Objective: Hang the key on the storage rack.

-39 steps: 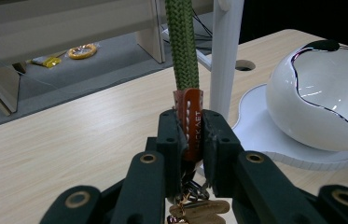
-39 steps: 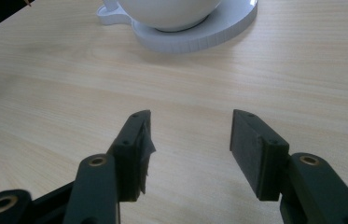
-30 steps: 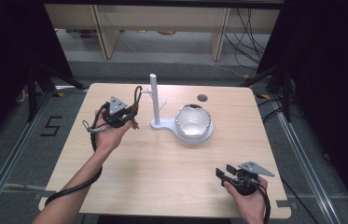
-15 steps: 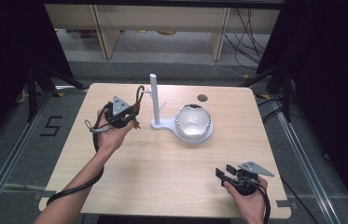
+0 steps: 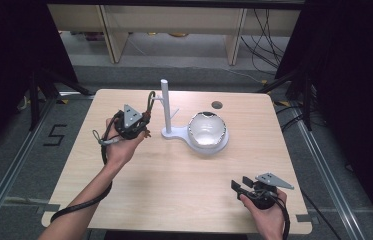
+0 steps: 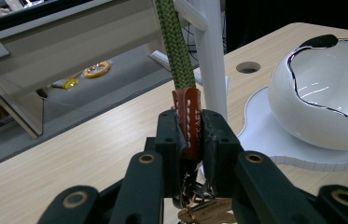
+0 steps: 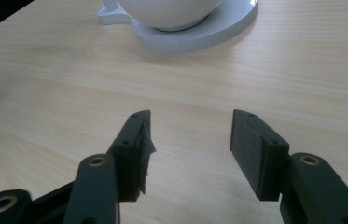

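My left gripper [image 5: 145,126] [image 6: 191,135] is shut on a keychain: its jaws pinch the red leather tab [image 6: 188,126], from which a green braided cord loop [image 6: 175,46] [image 5: 150,101] rises. Metal keys [image 6: 199,212] hang below the jaws. The cord's upper end sits by a side peg of the white stand's post [image 5: 165,102] [image 6: 209,56]. The stand's base also carries a white bowl [image 5: 206,129] [image 6: 325,102]. My right gripper [image 5: 240,186] [image 7: 190,140] rests open near the table's front right, nothing between its pads.
The light wooden table [image 5: 174,190] has a round cable hole [image 5: 217,105] [image 6: 247,67] behind the bowl. Shelving and cables lie on the floor beyond the far edge. A yellow tape roll [image 6: 96,70] lies on the floor.
The left gripper with the keychain has shifted slightly toward the stand's post. The right gripper has stayed put.
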The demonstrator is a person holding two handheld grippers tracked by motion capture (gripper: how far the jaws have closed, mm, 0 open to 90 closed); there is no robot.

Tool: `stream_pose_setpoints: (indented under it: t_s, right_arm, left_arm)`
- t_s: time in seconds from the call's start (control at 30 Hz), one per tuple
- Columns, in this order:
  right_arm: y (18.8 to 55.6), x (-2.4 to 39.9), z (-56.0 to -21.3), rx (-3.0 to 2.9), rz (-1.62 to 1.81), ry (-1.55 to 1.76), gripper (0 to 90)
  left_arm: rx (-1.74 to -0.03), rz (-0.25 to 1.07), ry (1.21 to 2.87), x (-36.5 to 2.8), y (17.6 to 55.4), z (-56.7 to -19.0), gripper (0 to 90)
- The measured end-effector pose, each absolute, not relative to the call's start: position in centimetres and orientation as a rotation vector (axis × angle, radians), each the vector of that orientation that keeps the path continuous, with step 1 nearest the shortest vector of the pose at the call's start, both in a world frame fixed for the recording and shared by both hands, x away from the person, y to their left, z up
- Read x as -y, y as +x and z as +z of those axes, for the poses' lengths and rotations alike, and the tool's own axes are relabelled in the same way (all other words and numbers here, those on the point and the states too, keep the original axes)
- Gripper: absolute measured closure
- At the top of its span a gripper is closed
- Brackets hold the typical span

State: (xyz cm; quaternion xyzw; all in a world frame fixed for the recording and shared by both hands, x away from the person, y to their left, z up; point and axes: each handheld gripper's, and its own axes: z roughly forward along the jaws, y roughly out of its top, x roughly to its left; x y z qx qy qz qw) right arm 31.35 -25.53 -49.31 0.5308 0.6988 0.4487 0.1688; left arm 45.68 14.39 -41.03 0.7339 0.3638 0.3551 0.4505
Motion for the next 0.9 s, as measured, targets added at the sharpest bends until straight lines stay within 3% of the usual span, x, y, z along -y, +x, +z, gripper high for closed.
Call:
stream_pose_setpoints:
  t_s: [0.9]
  right_arm:
    - [31.4, 25.9, -49.4, -1.98, 1.284, 1.514, 49.1]
  left_arm:
    - [-0.841, 0.941, 1.879, -12.8, 45.7, -40.8, 77.6]
